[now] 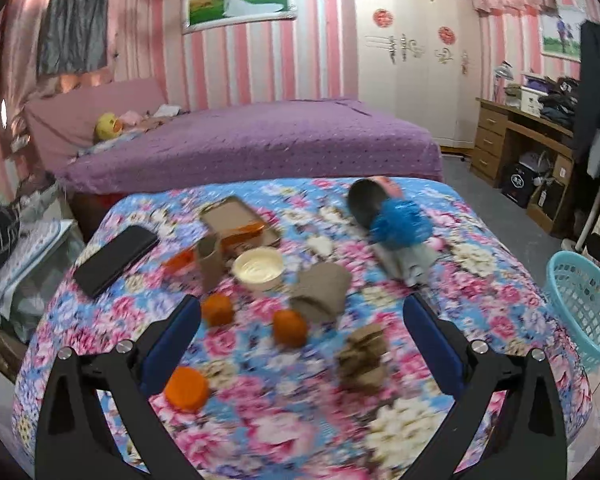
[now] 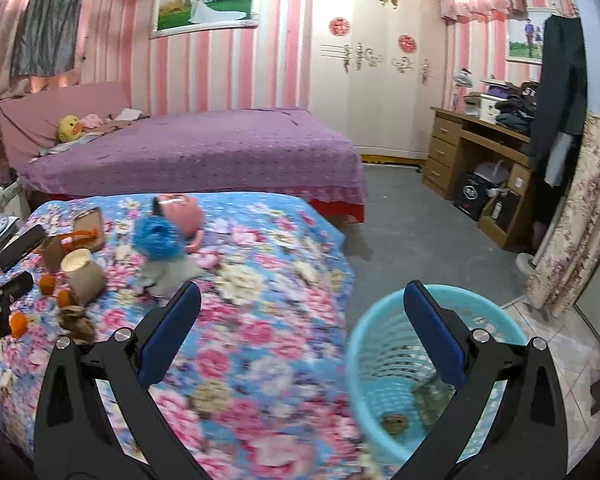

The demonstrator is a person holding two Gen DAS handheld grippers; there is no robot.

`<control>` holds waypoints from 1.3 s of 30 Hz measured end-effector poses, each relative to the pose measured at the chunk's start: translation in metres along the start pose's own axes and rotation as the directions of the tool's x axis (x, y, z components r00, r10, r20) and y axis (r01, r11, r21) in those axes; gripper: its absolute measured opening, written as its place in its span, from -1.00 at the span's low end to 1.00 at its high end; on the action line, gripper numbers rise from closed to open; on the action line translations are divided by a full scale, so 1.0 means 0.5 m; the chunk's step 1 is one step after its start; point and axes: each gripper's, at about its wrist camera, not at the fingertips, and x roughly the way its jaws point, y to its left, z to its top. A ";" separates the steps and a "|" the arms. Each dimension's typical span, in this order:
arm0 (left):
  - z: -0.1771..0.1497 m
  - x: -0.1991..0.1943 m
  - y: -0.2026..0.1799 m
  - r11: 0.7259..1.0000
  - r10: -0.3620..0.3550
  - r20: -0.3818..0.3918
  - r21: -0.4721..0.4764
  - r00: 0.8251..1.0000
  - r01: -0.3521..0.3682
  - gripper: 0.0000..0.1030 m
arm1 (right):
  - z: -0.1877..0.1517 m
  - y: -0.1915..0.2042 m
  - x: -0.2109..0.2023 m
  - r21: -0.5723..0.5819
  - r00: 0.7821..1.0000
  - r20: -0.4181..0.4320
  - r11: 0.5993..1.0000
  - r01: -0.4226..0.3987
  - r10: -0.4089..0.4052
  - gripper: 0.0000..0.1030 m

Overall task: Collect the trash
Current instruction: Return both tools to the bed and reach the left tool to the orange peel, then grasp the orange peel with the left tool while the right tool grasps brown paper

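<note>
Trash on floral bed (image 1: 260, 420): crumpled brown paper wad (image 1: 362, 354) lies just ahead of left hand-held gripper (image 1: 302, 312), right of centre between its fingers, no clear long axis. Orange lumps (image 1: 290, 327) beside it, paper cup (image 1: 260, 267) beyond. Left hand nearer by far. Left jaws wide apart, holding nothing, touching nothing. Right hand-held gripper (image 2: 302, 298) wide apart too, empty, over teal basket (image 2: 364, 360) off bed's right edge; scraps already inside.

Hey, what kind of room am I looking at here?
Most likely a home bedroom. A bed with a purple cover stands against the pink striped wall, a tall white wardrobe fills the corner, and a wooden desk piled with folded clothes sits beside it.
</note>
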 end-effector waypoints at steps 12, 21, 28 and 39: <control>-0.065 0.034 0.113 0.996 -0.006 -0.079 -0.093 0.997 -0.001 0.91 | -0.040 0.114 0.059 0.010 0.999 -0.024 0.999 -0.049 0.049 0.92; -0.097 0.051 0.164 0.996 -0.008 -0.137 -0.088 0.990 -0.004 0.92 | -0.087 0.118 0.097 0.025 0.998 -0.066 1.000 -0.015 0.016 0.92; -0.123 0.095 0.178 0.994 -0.045 -0.230 -0.104 0.972 0.022 0.91 | -0.102 0.123 0.129 0.022 0.994 -0.113 1.000 0.018 -0.015 0.92; -0.133 0.104 0.203 0.994 -0.003 -0.258 -0.108 0.966 -0.026 0.30 | -0.103 0.176 0.124 0.048 0.987 -0.121 0.994 -0.103 0.108 0.92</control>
